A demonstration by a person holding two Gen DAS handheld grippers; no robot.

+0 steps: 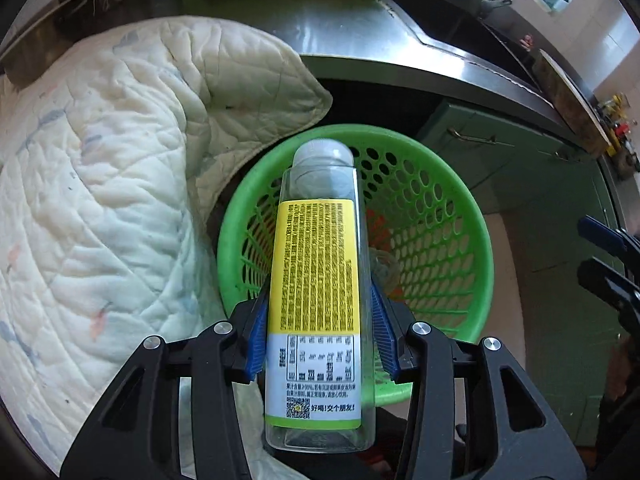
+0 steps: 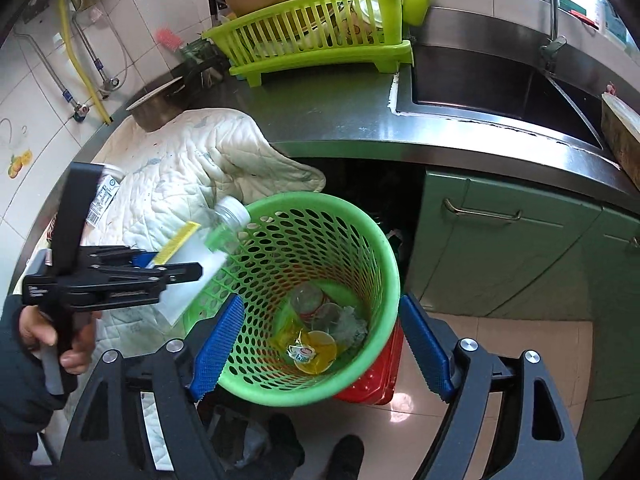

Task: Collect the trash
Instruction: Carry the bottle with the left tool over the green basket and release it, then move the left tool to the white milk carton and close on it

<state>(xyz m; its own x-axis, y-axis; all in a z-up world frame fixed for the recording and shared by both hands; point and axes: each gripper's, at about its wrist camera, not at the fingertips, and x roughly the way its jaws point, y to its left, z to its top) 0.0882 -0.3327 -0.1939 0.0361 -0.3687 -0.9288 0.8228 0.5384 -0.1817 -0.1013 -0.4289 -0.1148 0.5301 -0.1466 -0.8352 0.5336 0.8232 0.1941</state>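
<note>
Two claws work above a green perforated basket [image 2: 312, 300] that stands on the floor below the front edge of the steel table [image 2: 332, 120]. A quilted white cloth [image 1: 100, 168] droops over that edge and reaches the basket's near-left rim, crowding that side. Behind it on the table sits a lime dish rack [image 2: 316, 36], with the sink [image 2: 492, 84] to its right and green cabinet doors [image 2: 500, 256] below. A red container [image 2: 376, 376] stands against the basket's outer wall. Crushed cups and wrappers [image 2: 320, 332] lie at the basket's bottom.

The left claw [image 1: 320, 332] is clamped on a clear bottle [image 1: 316, 280] with a yellow label, its blue pads [image 1: 258, 340] pressing both flat sides; the capped end points out over the basket's rim. The right claw [image 2: 320, 344] hangs with its jaws wide apart over the basket, gripping nothing.
</note>
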